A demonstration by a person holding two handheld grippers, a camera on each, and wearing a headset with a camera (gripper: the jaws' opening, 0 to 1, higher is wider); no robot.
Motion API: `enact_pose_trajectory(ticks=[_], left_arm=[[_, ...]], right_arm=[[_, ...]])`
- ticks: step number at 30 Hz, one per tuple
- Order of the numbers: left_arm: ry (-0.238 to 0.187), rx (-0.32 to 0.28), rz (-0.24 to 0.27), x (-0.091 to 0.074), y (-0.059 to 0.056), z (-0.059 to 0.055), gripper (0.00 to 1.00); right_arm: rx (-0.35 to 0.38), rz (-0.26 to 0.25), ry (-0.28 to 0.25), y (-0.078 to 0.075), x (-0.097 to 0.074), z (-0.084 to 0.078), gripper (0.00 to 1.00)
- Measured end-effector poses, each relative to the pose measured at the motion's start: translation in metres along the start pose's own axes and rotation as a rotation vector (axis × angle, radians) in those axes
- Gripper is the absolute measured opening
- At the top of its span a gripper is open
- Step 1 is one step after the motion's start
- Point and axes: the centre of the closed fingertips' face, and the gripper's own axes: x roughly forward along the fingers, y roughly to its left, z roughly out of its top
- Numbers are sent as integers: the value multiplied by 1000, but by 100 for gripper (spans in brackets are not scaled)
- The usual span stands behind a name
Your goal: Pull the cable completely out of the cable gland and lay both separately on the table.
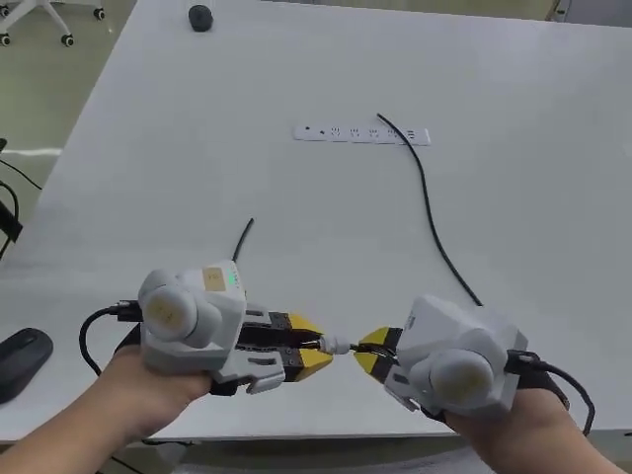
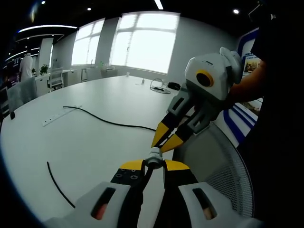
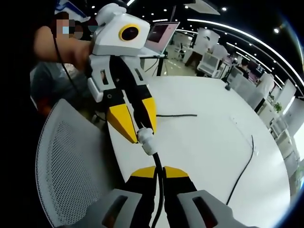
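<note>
Power strip [image 1: 361, 133] on white table [image 1: 523, 109], dark round object [image 1: 200, 18] near far edge, black mouse [image 1: 22, 357] at left

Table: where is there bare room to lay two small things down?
Bare: the patch between the power strip, the long black cable and the short cable piece; also right of the long black cable. Crowded: the near edge, where the left gripper and right gripper meet.

head view down over table [image 1: 494, 89], gripper views close, facing each other across cable gland [image 2: 153, 156]
</note>
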Motion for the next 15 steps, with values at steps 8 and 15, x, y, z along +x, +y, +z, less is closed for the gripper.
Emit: enact_pose_trajectory(ticks=[8, 15], left_arm=[[-2, -4, 0, 0, 1, 0, 15], [-9, -10, -2, 0, 2, 2, 15]], right_arm=[[46, -10, 23, -6, 2, -14, 0], [119, -31, 47, -14, 2, -29, 0]])
